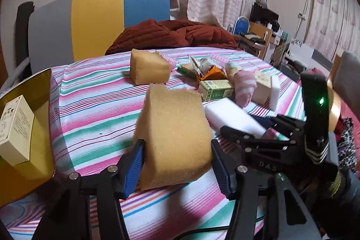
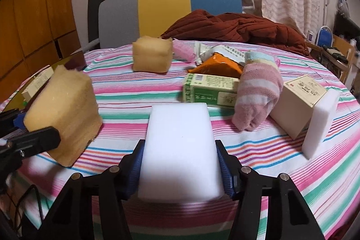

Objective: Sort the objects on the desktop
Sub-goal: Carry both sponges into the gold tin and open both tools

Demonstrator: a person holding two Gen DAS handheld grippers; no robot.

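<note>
Both grippers are loaded: your left gripper squeezes a tan sponge, your right gripper a white foam block. Lift each clear of the striped tabletop before sorting, keeping the fingers firmly pinched.

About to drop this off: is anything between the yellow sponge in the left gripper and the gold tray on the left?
Nothing visible blocks it. The left gripper holds the yellow sponge clear above the striped cloth, and only bare cloth lies toward the gold tray. The tray already holds a cream box, so aim beside it.
</note>
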